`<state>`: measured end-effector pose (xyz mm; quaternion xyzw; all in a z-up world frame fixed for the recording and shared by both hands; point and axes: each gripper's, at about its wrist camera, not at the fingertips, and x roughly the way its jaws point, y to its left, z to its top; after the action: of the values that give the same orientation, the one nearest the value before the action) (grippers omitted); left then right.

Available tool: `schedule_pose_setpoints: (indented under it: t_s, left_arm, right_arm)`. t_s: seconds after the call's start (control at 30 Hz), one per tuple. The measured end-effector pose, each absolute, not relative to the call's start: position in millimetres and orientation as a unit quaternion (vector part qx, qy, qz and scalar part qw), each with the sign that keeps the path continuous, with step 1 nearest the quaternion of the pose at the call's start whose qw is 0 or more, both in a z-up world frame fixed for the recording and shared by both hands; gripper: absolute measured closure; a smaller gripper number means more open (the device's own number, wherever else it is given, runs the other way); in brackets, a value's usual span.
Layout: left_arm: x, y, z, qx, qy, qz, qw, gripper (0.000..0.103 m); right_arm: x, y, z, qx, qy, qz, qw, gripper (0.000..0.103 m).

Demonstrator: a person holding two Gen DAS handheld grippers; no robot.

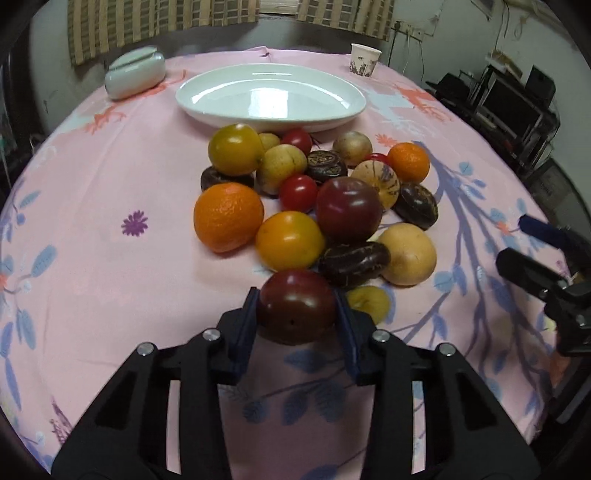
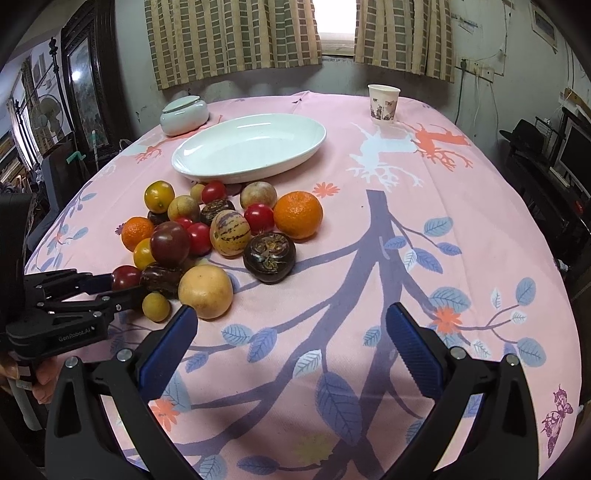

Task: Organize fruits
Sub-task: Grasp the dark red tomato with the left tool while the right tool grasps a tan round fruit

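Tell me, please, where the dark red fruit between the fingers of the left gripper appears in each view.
Left wrist view: dark red fruit sits low in the centre, clamped in the left gripper.
Right wrist view: it is at the left edge, at the pile's near end.
Shared landmark: the white oval plate behind the pile.

Striped curtains (image 2: 236,40) flank bright window (image 2: 337,22); dark shelving (image 1: 517,103), possibly electronics.
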<state>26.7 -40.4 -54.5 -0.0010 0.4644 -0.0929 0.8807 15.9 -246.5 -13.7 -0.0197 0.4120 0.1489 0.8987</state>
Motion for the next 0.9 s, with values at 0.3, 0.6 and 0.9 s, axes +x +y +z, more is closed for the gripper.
schedule_pose_setpoints:
  t_s: [0.3, 0.6, 0.9]
  left_arm:
    - [19, -24, -51, -0.011, 0.452, -0.087, 0.888, 0.063]
    - [15, -6, -59, -0.050, 0.451, -0.107, 0.884, 0.063]
    - [14, -3, -59, -0.070, 0.451, -0.112, 0.882, 0.063]
  right_arm:
    - [19, -207, -26, -0.090, 0.444, 0.216, 0.865, 0.028]
    - [45, -178, -43, -0.104, 0.480, 0.236, 0.838, 0.032]
    - [55, -166, -51, -0.100, 0.475, 0.252, 0.837, 0.058]
